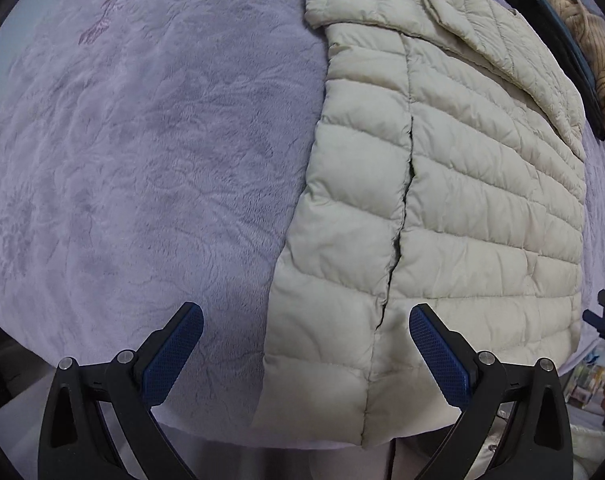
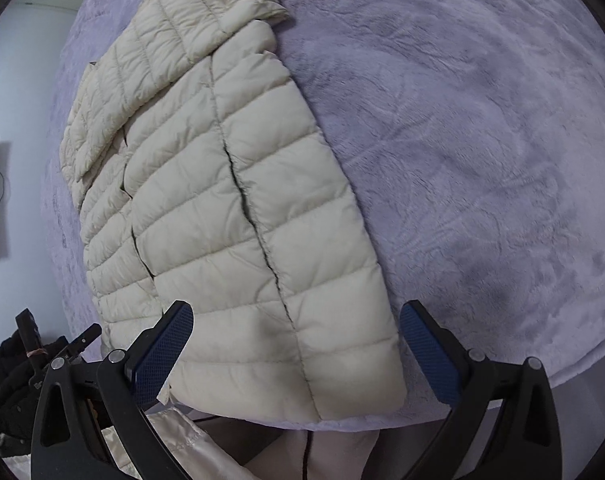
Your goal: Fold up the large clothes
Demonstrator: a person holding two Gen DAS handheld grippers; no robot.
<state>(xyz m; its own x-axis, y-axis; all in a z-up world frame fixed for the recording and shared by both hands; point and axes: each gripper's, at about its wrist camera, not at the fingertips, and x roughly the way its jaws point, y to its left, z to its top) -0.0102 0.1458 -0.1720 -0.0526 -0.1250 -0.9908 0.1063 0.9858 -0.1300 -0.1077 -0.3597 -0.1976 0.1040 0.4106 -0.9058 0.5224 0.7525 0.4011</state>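
The cream puffer jacket (image 1: 442,200) lies partly folded on the lilac blanket (image 1: 142,160), filling the right half of the left wrist view, its hem at the bottom edge. It looks light, soft and slippery, best pinched at the hem corners. Both the left gripper (image 1: 306,316) and right gripper (image 2: 296,312) hover spread wide and empty, with bare blanket open on either side.

A bed covered by a plush lavender blanket (image 1: 142,160) carries everything. On it lies a cream quilted puffer jacket (image 1: 442,200), flat, with its hem at the near edge. Far right lie a dark folded garment (image 1: 562,52) and a tan striped one (image 1: 598,52) (side by side, touching).
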